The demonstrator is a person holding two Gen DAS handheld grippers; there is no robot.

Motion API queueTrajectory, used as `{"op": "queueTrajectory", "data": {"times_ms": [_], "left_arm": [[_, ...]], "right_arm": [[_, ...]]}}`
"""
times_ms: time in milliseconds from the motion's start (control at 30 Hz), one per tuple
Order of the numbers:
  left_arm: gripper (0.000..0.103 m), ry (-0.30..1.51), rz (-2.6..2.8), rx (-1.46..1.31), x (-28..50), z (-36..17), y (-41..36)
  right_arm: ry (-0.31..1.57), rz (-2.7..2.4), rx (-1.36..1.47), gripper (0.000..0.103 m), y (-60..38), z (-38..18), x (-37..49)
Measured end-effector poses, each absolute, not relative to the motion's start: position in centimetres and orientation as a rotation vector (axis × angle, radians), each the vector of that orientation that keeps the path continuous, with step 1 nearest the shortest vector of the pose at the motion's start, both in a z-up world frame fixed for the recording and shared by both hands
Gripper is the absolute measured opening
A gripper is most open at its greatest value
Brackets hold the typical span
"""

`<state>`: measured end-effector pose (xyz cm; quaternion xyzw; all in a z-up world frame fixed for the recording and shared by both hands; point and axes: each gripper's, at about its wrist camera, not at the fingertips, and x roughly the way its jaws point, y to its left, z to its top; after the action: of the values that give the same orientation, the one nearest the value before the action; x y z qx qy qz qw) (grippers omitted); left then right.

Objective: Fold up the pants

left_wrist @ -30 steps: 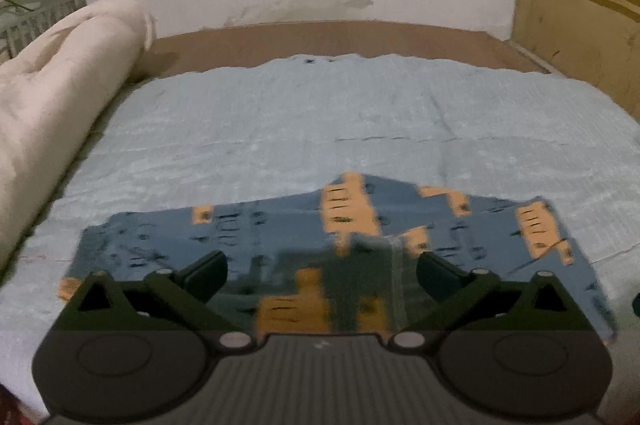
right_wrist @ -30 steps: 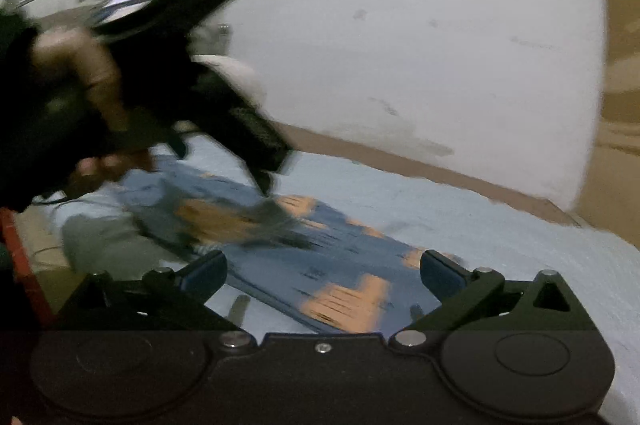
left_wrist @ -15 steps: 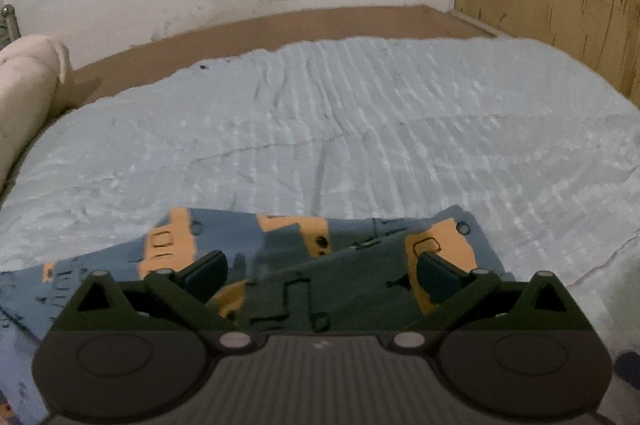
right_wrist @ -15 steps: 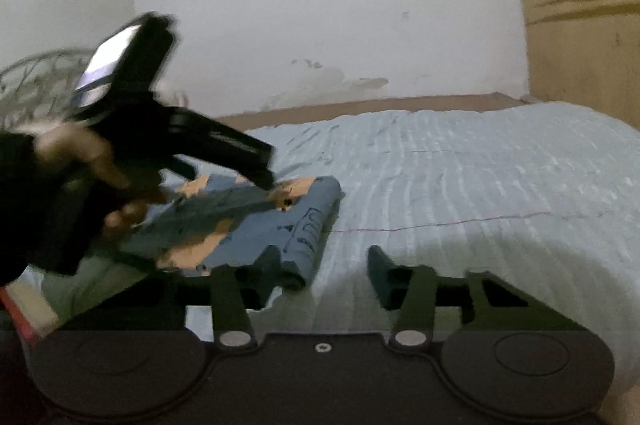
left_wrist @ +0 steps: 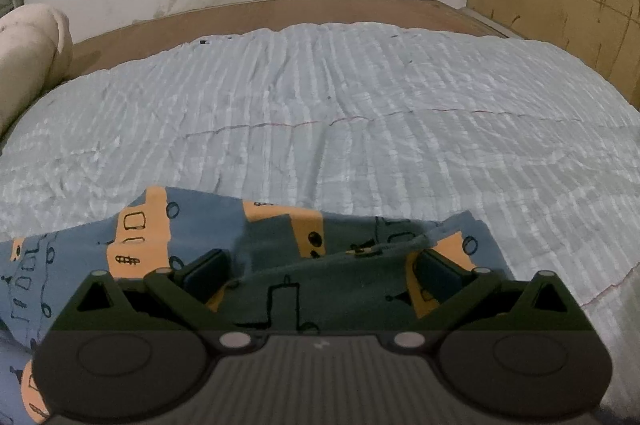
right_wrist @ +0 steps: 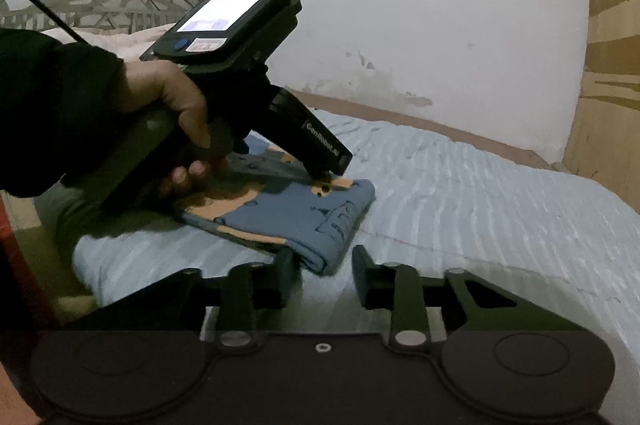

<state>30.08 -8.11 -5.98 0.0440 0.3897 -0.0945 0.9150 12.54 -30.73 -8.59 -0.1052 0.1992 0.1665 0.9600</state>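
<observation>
Pants (right_wrist: 304,217) lie folded near the bed's (left_wrist: 360,129) front edge. Left tongs (left_wrist: 320,265) gape wide over them; right tongs (right_wrist: 326,265), just narrowing, straddle their corner without gripping.

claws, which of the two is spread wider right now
The left claw: its fingers stand wide apart over the pants. The right claw has just been closing, narrow, with the pants' folded corner between its fingers.

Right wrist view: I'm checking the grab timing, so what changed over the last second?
The right claw has just been closing around the near corner of the folded pants, with a gap still visible. The left claw came down over the pants' top layer and is wide open. The bedsheet lies unchanged.
</observation>
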Motion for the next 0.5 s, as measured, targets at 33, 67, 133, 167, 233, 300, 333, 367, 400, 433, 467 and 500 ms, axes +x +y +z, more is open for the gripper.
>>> {"op": "queueTrajectory", "data": {"times_ms": [33,67,133,167,233,300,333,367,400,433,467,500], "left_arm": [[0.103,0.804,-0.196,0.087,30.2,-6.0,-8.1],[0.103,0.805,-0.196,0.084,30.3,-6.0,-8.1],[0.103,0.808,-0.198,0.079,30.4,-5.9,-8.0],[0.103,0.808,-0.199,0.077,30.5,-5.9,-8.0],[0.103,0.807,-0.199,0.078,30.4,-6.0,-8.0],[0.103,0.803,-0.197,0.086,30.4,-6.1,-8.2],[0.103,0.801,-0.196,0.090,30.4,-6.1,-8.2],[0.103,0.800,-0.194,0.090,30.4,-6.2,-8.3],[0.103,0.799,-0.193,0.091,30.4,-6.2,-8.3],[0.103,0.798,-0.191,0.092,30.4,-6.3,-8.3],[0.103,0.797,-0.190,0.093,30.4,-6.3,-8.4],[0.103,0.796,-0.190,0.095,30.4,-6.4,-8.4]], "right_arm": [[0.402,0.350,-0.208,0.012,-30.7,-8.6,12.7],[0.403,0.364,-0.199,0.005,-30.8,-8.6,12.7],[0.416,0.381,-0.189,0.003,-30.9,-8.4,12.8],[0.430,0.392,-0.185,0.003,-31.0,-8.2,12.9],[0.443,0.422,-0.164,0.003,-31.5,-7.6,12.7],[0.450,0.450,-0.179,0.002,-31.6,-7.1,12.4],[0.454,0.464,-0.200,0.002,-31.4,-7.0,12.3],[0.461,0.477,-0.217,0.001,-31.3,-6.9,12.1],[0.470,0.490,-0.237,0.001,-31.2,-6.8,11.8],[0.477,0.498,-0.251,0.000,-31.1,-6.7,11.6],[0.478,0.499,-0.261,0.000,-31.1,-6.7,11.4],[0.476,0.496,-0.264,0.000,-31.1,-6.8,11.2]]}}
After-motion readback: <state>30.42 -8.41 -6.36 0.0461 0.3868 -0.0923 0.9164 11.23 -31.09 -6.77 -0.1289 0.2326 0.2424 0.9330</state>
